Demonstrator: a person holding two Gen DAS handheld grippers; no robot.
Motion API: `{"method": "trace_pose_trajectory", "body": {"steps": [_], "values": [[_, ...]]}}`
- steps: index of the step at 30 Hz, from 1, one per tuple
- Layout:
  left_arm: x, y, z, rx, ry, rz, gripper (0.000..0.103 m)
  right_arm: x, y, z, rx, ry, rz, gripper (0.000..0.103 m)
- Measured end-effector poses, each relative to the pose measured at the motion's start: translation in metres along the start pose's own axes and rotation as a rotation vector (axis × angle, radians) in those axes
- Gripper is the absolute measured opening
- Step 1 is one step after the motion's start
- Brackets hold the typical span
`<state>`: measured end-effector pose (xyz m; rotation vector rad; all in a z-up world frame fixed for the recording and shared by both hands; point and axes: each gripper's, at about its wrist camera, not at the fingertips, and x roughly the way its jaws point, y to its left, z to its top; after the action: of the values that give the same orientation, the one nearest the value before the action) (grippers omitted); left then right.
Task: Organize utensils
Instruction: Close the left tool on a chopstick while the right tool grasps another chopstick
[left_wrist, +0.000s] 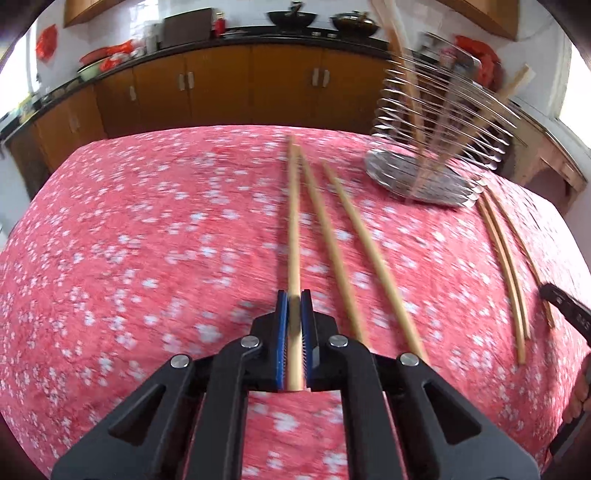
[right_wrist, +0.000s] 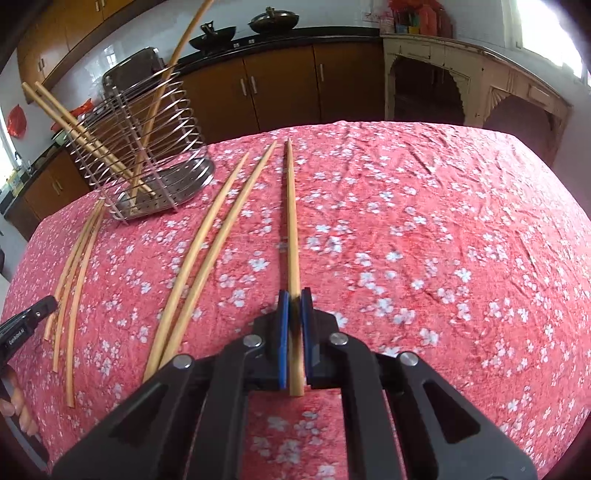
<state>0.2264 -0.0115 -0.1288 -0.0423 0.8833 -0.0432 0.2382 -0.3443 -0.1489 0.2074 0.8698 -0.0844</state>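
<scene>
My left gripper (left_wrist: 294, 295) is shut on a wooden chopstick (left_wrist: 294, 221) that points away over the red flowered tablecloth (left_wrist: 147, 240). Two loose chopsticks (left_wrist: 354, 236) lie just right of it, and a further group (left_wrist: 506, 266) lies at the right. My right gripper (right_wrist: 294, 295) is shut on another chopstick (right_wrist: 291, 221). Two loose chopsticks (right_wrist: 207, 251) lie to its left, with three thinner ones (right_wrist: 74, 280) at the far left. A wire utensil holder (right_wrist: 147, 147) with several chopsticks in it stands at the back left; it also shows in the left wrist view (left_wrist: 436, 140).
Brown kitchen cabinets (left_wrist: 221, 85) with a black counter and woks run behind the table. A pale carved cabinet (right_wrist: 461, 81) stands at the back right. The other gripper's tip shows at the left edge (right_wrist: 26, 321) and at the right edge (left_wrist: 565, 306).
</scene>
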Motion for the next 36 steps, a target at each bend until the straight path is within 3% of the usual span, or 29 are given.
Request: {"method": "trace_pose_trajectory", "body": {"steps": [6, 24, 32, 36], "values": [[0.000, 0.027, 0.004, -0.030, -0.010, 0.029, 0.007, 0.001, -0.015, 0.004, 0.029, 0.000, -0.011, 0.008], [0.003, 0.023, 0.003, -0.007, -0.006, 0.035, 0.012, -0.003, -0.014, -0.002, 0.008, -0.008, -0.029, 0.008], [0.005, 0.010, 0.004, 0.053, -0.002, 0.030, 0.031, -0.003, -0.012, -0.002, 0.004, -0.007, -0.034, 0.008], [0.006, 0.006, 0.004, 0.063, 0.000, 0.040, 0.032, -0.004, -0.009, -0.004, -0.003, -0.007, -0.042, 0.008]]}}
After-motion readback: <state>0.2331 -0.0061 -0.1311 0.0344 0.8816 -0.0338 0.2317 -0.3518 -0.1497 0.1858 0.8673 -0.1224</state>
